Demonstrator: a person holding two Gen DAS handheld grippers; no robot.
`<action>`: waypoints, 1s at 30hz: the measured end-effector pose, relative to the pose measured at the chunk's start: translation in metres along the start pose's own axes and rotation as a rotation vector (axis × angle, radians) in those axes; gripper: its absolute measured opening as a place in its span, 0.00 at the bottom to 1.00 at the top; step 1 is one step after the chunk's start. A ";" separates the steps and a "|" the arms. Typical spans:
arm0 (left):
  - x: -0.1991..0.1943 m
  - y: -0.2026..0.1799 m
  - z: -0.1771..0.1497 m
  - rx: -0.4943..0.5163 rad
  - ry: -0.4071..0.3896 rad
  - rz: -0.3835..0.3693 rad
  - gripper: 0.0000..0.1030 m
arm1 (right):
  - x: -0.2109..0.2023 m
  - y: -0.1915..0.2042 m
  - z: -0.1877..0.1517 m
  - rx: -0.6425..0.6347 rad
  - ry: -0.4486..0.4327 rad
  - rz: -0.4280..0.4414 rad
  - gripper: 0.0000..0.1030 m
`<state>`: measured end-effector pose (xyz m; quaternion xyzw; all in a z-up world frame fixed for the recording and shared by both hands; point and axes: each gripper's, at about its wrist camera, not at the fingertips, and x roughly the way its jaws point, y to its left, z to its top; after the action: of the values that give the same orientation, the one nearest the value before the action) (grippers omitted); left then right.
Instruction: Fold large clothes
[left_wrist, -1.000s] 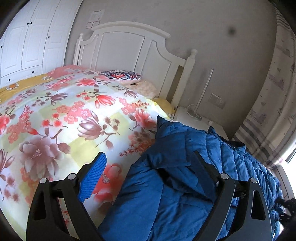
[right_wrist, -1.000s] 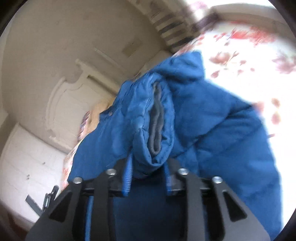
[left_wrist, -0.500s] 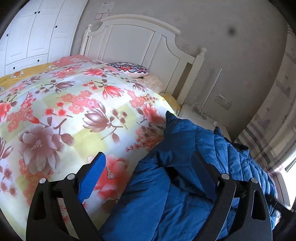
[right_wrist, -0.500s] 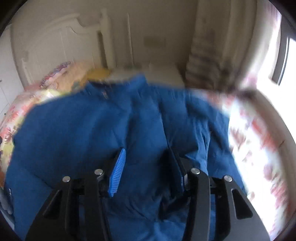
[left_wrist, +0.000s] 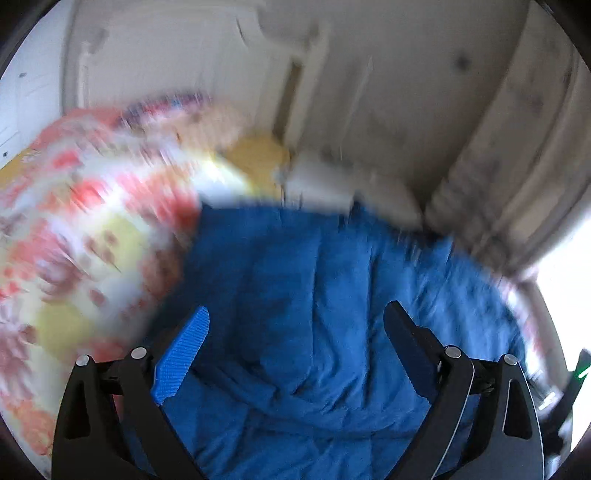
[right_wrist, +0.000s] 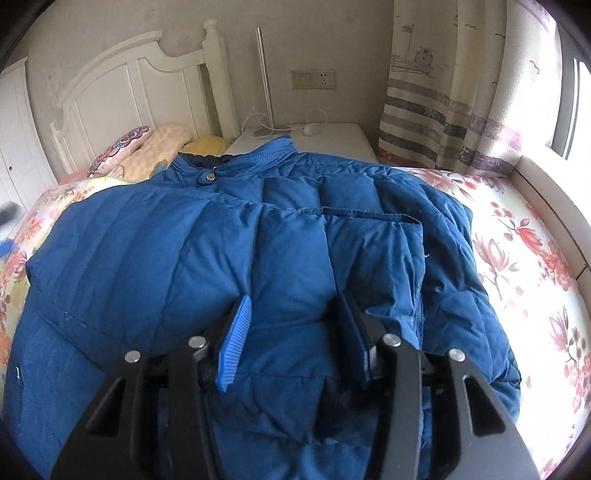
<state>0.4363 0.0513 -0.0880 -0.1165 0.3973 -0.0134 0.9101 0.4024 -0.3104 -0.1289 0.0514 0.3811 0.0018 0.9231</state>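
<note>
My right gripper (right_wrist: 293, 325) hangs just over the blue puffer jacket (right_wrist: 236, 258), its two fingers spread apart with nothing between them, the ribbed blue pad (right_wrist: 234, 343) on one side and the dark one on the other. The jacket lies spread flat on the flowered bedspread (right_wrist: 528, 251), collar (right_wrist: 236, 162) toward the white headboard (right_wrist: 122, 88), with one sleeve (right_wrist: 369, 258) folded across the front so its cuff edge runs along the chest. Past the collar I see pillows (right_wrist: 147, 151) against the headboard and a white bedside table (right_wrist: 332, 136) with a cable on it; a striped curtain (right_wrist: 443, 92) hangs to the right beside the bright window. My left gripper (left_wrist: 295, 321) is also spread wide and holds nothing, its fingers over the jacket (left_wrist: 317, 295); that view is badly smeared, so beyond the blue cloth and the red-and-yellow bedspread (left_wrist: 85, 240) to its left I can make out little.
</note>
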 end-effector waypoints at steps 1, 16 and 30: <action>0.016 -0.002 -0.008 0.027 0.042 0.047 0.89 | 0.000 -0.001 0.000 0.004 0.000 0.005 0.47; 0.078 -0.084 0.036 0.237 0.094 0.241 0.90 | 0.002 -0.006 -0.001 0.027 -0.001 0.040 0.48; 0.108 -0.009 0.076 0.047 0.162 0.180 0.96 | 0.001 -0.008 0.000 0.054 -0.008 0.082 0.49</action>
<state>0.5656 0.0454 -0.1138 -0.0575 0.4782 0.0495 0.8750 0.4028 -0.3185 -0.1306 0.0917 0.3748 0.0292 0.9221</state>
